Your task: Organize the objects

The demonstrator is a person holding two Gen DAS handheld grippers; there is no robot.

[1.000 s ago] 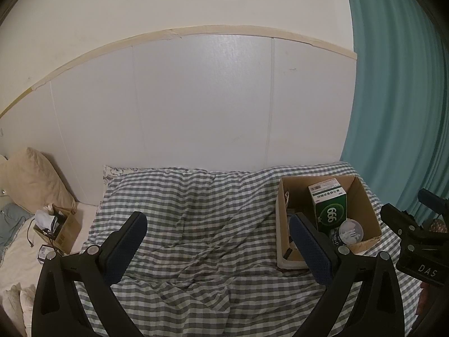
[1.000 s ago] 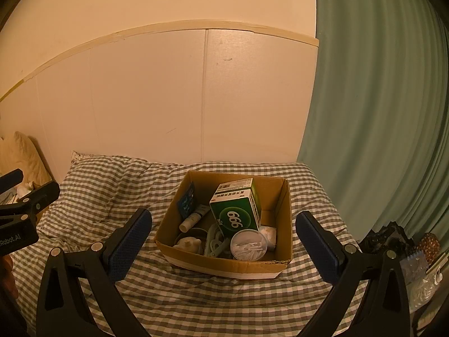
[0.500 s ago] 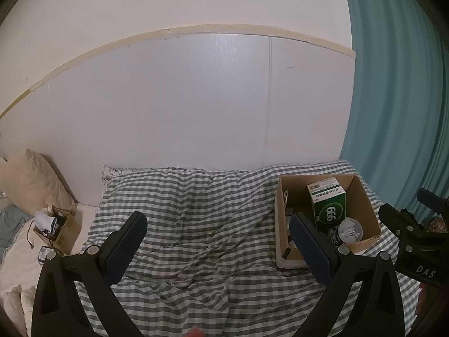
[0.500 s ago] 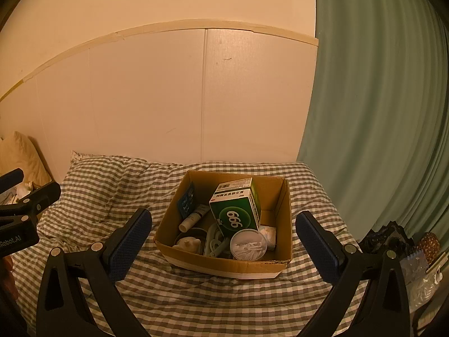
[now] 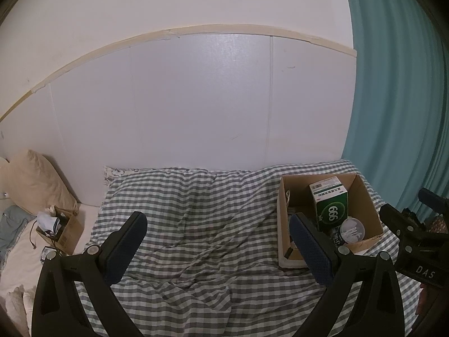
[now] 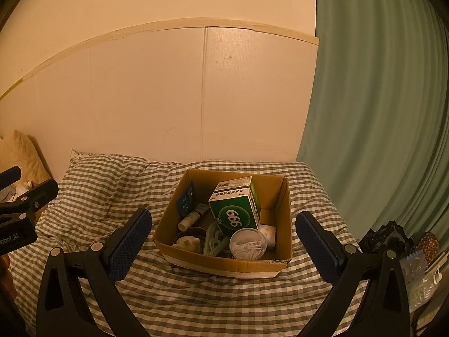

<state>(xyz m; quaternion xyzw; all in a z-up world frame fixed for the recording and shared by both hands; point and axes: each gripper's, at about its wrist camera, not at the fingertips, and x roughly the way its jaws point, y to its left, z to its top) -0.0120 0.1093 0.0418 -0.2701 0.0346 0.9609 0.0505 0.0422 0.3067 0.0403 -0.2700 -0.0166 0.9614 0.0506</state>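
Jaws on my left gripper (image 5: 217, 234) and right gripper (image 6: 224, 231) gape empty above the brown cardboard box (image 6: 224, 265) holding a green "999" carton (image 6: 234, 212).

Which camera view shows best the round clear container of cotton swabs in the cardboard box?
The right wrist view: the round clear container of cotton swabs sits near the centre, seen from above, swabs visible. In the left wrist view the same container appears smaller, off to the right, partly behind the left gripper finger.
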